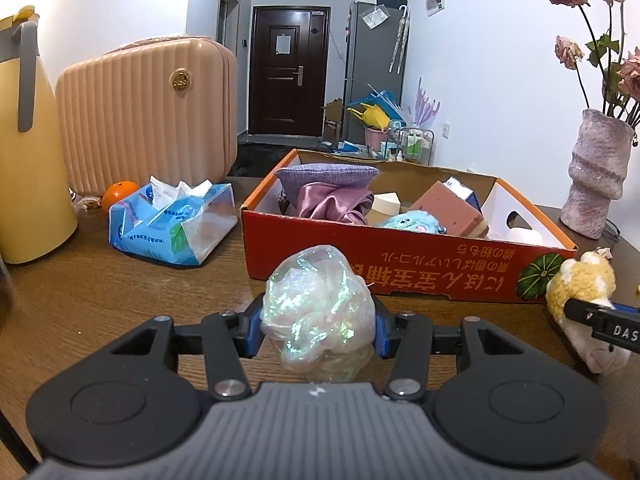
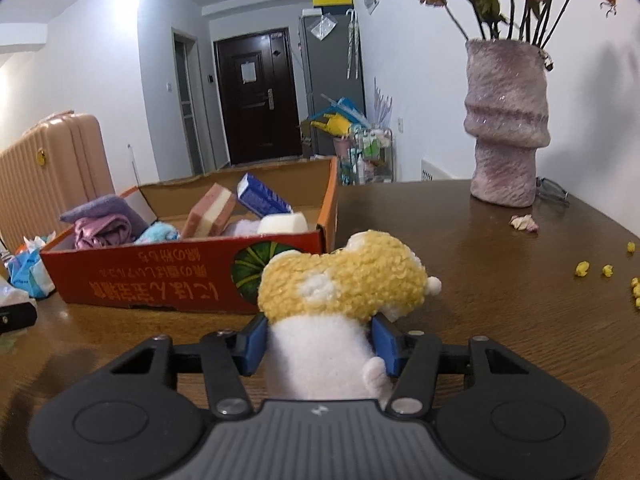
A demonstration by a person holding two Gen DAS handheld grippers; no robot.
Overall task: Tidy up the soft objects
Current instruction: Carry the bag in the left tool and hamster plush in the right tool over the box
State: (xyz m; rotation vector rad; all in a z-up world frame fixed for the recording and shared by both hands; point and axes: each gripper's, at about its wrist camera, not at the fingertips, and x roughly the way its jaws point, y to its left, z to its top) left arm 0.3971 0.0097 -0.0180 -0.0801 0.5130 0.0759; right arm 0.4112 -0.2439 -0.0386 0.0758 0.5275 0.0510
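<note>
Iridescent cellophane ball (image 1: 318,312), lower centre of the left wrist view, is clenched between the left gripper (image 1: 319,330) jaws, below the red cardboard box (image 1: 360,256). Right wrist view: right gripper (image 2: 320,344) jaws grasp a yellow-and-white plush toy (image 2: 340,292) at centre frame, right of the box (image 2: 160,276).

We look low and forward along each gripper's fingers, close over the table (image 1: 120,292); both views share the red box (image 1: 400,256) at mid-frame and the door (image 2: 256,92) beyond
</note>
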